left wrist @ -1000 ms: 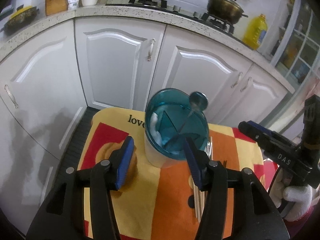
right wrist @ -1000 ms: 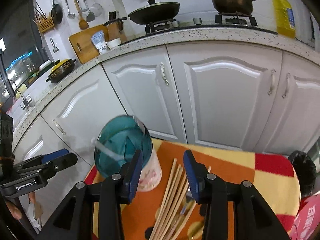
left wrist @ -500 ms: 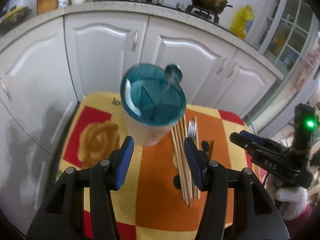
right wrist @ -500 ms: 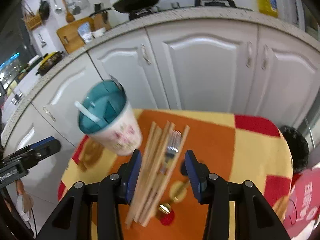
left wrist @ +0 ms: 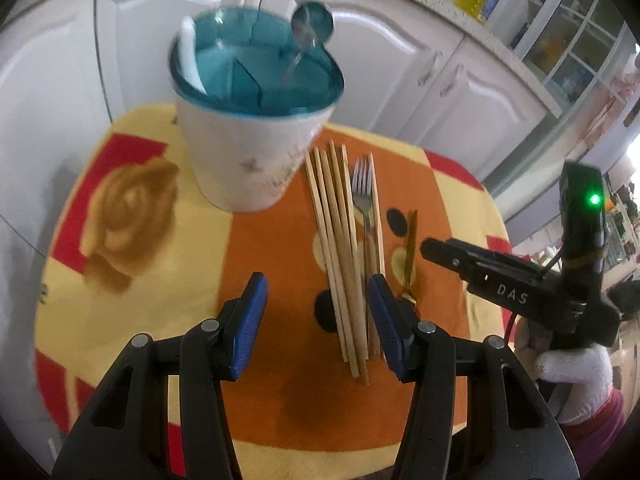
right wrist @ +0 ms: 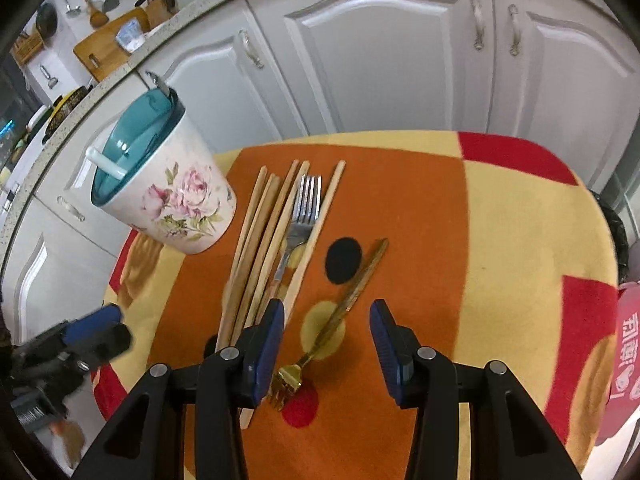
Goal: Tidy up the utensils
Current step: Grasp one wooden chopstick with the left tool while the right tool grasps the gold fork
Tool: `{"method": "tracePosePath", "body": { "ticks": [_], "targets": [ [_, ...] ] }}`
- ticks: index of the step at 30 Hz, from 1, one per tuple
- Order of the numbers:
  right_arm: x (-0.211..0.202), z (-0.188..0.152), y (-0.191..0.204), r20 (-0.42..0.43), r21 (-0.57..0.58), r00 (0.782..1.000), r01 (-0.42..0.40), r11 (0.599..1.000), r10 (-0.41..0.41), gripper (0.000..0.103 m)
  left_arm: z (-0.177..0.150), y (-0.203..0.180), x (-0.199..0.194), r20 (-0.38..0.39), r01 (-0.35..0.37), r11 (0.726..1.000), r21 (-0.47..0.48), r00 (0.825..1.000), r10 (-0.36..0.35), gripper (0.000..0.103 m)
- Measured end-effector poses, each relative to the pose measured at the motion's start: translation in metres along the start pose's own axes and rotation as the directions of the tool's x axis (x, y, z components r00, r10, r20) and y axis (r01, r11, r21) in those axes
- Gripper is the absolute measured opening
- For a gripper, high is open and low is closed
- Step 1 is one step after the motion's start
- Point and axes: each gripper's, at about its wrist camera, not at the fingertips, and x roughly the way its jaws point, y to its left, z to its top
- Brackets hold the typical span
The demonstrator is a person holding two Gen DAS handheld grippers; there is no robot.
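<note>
Both claws have come down closer to the surface (right wrist: 520, 208) since a moment ago, and the cup now sits farther up in both views. In the left view, the left claw (left wrist: 316, 320) has its jaws apart with nothing in them. The wooden chopsticks (left wrist: 340, 248) and silver fork (left wrist: 362, 192) lie at 1 o'clock from it. The flowered cup (right wrist: 176, 204), teal inside, stands at 11 o'clock with a spoon (left wrist: 312, 24) in it. In the right view, the right claw (right wrist: 328, 344) is apart and empty too, above a gold fork (right wrist: 340, 316).
</note>
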Motion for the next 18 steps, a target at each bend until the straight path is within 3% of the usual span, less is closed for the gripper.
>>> {"method": "tracePosePath", "body": {
  "ticks": [11,12,14,16,18],
  "targets": [
    [0.011,0.002,-0.014,-0.022,0.046,1.0,0.008,0.999,-0.007,0.042,0.001,-0.007,0.055,-0.068,0.024,1.0,-0.017,0.997,-0.025,0.05],
    [0.01,0.001,-0.017,-0.024,0.053,1.0,0.008,0.999,-0.006,0.042,0.001,-0.01,0.062,-0.079,0.02,1.0,-0.009,0.997,-0.02,0.047],
    [0.009,0.0,-0.02,-0.023,0.063,1.0,0.006,0.998,-0.004,0.042,0.001,-0.015,0.075,-0.106,0.007,1.0,0.006,0.994,-0.007,0.026],
    [0.007,0.0,-0.021,-0.021,0.066,1.0,0.006,0.998,-0.005,0.042,0.002,-0.016,0.077,-0.083,0.0,1.0,0.023,0.997,0.002,0.019],
    [0.006,0.0,-0.022,-0.018,0.068,1.0,0.004,0.998,-0.003,0.042,0.003,-0.016,0.08,-0.089,0.018,1.0,0.025,0.996,-0.015,0.017]
  ]
}}
